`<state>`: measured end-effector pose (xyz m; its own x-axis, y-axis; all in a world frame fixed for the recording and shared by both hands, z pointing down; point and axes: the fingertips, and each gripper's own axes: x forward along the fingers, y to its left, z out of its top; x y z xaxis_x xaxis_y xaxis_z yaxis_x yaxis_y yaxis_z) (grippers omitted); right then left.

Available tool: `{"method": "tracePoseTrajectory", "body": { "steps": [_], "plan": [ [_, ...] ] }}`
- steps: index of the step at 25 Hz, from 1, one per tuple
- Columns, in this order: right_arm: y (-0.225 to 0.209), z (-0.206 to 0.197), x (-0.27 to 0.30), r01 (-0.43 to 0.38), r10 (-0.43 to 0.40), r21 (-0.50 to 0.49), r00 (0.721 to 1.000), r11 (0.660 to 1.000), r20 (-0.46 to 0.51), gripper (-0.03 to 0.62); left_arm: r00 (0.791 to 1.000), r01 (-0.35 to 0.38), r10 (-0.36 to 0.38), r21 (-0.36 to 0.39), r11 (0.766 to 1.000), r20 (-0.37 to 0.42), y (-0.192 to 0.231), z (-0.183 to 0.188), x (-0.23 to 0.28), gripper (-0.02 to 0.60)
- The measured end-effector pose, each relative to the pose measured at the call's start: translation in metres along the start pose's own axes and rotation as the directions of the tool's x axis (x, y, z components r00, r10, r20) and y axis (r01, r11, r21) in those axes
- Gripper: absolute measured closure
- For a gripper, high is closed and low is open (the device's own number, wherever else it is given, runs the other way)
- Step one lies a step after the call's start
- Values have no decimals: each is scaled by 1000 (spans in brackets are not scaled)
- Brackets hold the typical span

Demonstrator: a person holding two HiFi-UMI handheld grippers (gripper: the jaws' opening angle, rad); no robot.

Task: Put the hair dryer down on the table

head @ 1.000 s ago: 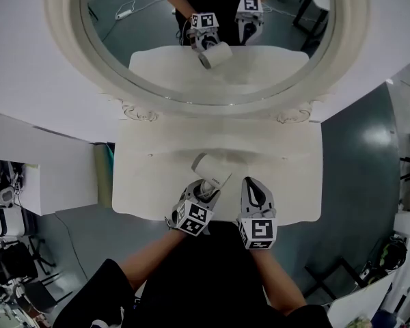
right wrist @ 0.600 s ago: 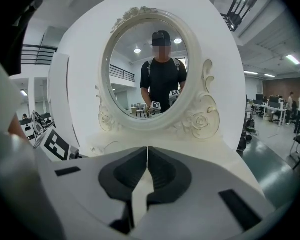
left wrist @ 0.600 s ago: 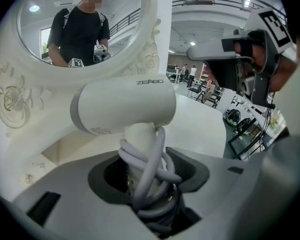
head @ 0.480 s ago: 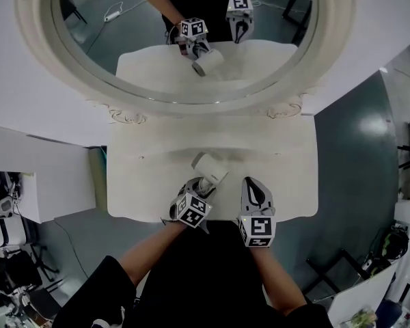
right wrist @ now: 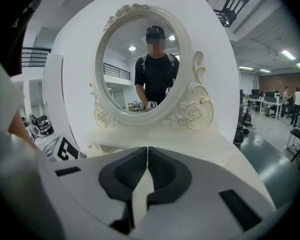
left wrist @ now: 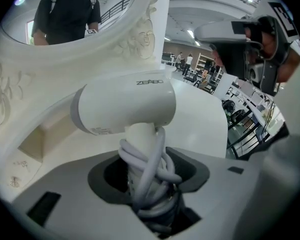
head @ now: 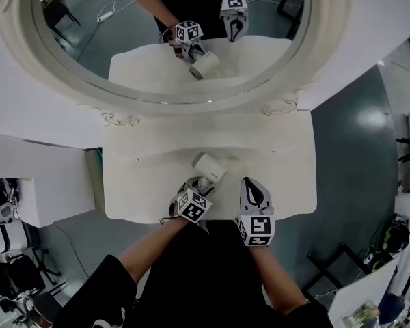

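Above the near edge of the vanity table (head: 280,149), the left gripper (head: 200,186) clamps the hair dryer (head: 210,167) by its handle, so a release there might tip it off or snag the wrapped cord (left wrist: 149,170), the right gripper (head: 253,191) being closed and empty.

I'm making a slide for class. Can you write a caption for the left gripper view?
Left hand-held gripper holds a white hair dryer by its cord-wrapped handle beside a mirror.

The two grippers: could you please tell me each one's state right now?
Left gripper: shut on the cord-wrapped handle of the white plastic hair dryer.
Right gripper: shut, holding nothing.
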<state>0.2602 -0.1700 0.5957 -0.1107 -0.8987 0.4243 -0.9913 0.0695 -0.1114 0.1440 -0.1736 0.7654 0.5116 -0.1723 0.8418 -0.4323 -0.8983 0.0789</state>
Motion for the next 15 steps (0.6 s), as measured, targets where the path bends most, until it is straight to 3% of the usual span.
{"method": "tracePoseTrajectory", "body": {
  "steps": [5, 10, 15],
  "plan": [
    [-1, 0, 1, 5, -5, 5, 1000, 1000, -3, 574, 999, 13, -13, 11, 1000, -40, -2, -9, 6, 362],
    [-5, -3, 2, 16, -16, 0, 1000, 1000, -20, 574, 997, 48, -51, -43, 998, -55, -5, -15, 13, 362],
    [-5, -4, 3, 15, -15, 8, 999, 1000, -30, 574, 996, 39, -39, 0, 999, -86, -1, -21, 15, 362]
  ]
}}
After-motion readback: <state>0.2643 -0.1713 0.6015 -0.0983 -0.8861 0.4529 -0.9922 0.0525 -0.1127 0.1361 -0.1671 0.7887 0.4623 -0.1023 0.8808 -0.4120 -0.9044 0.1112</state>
